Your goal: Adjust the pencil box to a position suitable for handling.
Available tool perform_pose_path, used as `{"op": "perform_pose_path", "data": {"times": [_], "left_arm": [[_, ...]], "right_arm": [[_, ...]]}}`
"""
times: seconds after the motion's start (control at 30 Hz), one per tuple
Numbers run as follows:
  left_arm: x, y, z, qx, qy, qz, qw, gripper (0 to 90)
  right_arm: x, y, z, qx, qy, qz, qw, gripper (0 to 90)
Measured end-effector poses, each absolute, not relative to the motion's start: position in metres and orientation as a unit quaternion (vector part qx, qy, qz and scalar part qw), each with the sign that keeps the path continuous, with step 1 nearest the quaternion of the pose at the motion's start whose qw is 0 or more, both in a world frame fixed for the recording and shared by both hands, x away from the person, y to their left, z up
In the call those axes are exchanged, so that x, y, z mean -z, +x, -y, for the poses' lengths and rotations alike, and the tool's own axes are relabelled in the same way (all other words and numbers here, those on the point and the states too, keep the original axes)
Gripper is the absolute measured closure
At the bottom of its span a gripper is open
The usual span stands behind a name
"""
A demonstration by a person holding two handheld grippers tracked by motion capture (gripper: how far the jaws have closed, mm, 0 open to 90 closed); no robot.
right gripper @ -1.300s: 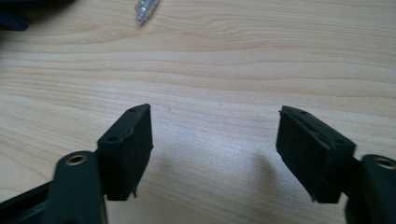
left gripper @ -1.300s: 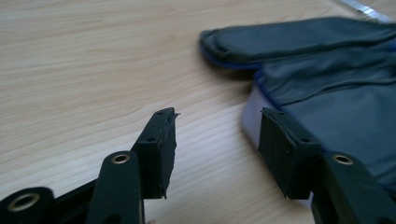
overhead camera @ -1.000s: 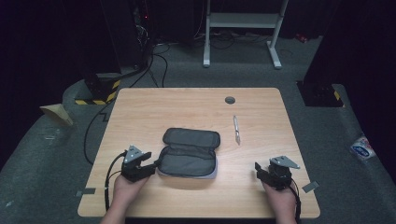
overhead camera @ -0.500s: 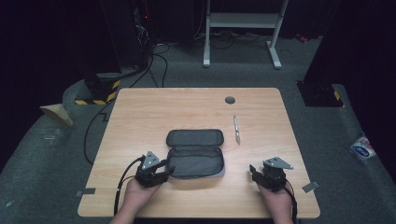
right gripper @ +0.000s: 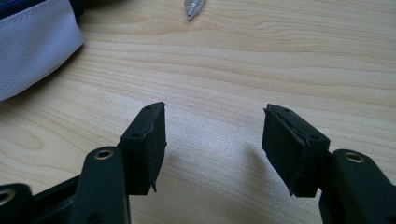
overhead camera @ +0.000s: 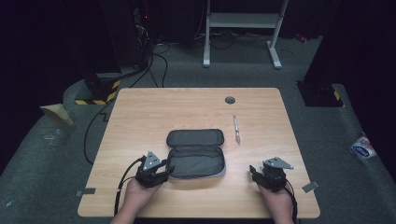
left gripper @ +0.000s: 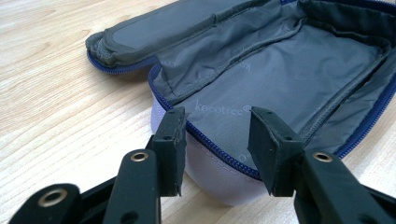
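Observation:
An open grey pencil case (overhead camera: 196, 156) with a lilac outside and blue zipper lies at the middle front of the wooden table (overhead camera: 140, 121). My left gripper (overhead camera: 166, 171) is at its near left corner. In the left gripper view the jaws (left gripper: 215, 116) have just been closing and straddle the case's (left gripper: 280, 79) front wall, one pad outside on the lilac cloth, the other on the lining. My right gripper (overhead camera: 254, 171) rests open at the front right over bare wood (right gripper: 215, 112), nothing between its pads. A silver pen (overhead camera: 237, 129) lies right of the case; its tip (right gripper: 194, 7) shows ahead.
A round dark grommet (overhead camera: 229, 100) sits near the table's far edge. Cables trail from both grippers off the front edge. A white metal frame (overhead camera: 243, 21) and black equipment stand on the floor beyond the table. Tape patches lie beside the front corners.
My left hand slid right to the case's near left corner and its jaws narrowed onto the case's front wall. The case's lid shifted slightly. The right gripper stayed put.

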State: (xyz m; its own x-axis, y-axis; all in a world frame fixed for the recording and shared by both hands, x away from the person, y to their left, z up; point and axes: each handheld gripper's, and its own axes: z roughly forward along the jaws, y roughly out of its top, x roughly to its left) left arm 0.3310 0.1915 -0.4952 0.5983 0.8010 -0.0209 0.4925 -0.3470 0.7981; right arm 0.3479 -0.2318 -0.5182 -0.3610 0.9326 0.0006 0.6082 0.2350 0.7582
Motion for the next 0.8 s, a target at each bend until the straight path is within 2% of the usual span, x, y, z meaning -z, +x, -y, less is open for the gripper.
{"op": "perform_pose_path", "data": {"times": [0.23, 0.5, 0.67, 0.8], "left_arm": [[0.496, 0.331, -0.193, -0.195, 0.795, -0.41, 0.402, 57.9], [0.486, 0.327, -0.196, -0.208, 0.778, -0.405, 0.433, 50.8], [0.477, 0.329, -0.216, -0.22, 0.753, -0.424, 0.453, 48.4], [0.482, 0.335, -0.233, -0.23, 0.743, -0.45, 0.438, 44.8]], "right_arm": [[0.518, 0.348, 0.232, -0.345, 0.514, -0.75, 0.234, 38.9], [0.519, 0.348, 0.231, -0.343, 0.511, -0.752, 0.236, 38.4], [0.519, 0.348, 0.231, -0.342, 0.511, -0.753, 0.235, 38.4], [0.519, 0.348, 0.231, -0.342, 0.511, -0.753, 0.234, 38.3]]}}
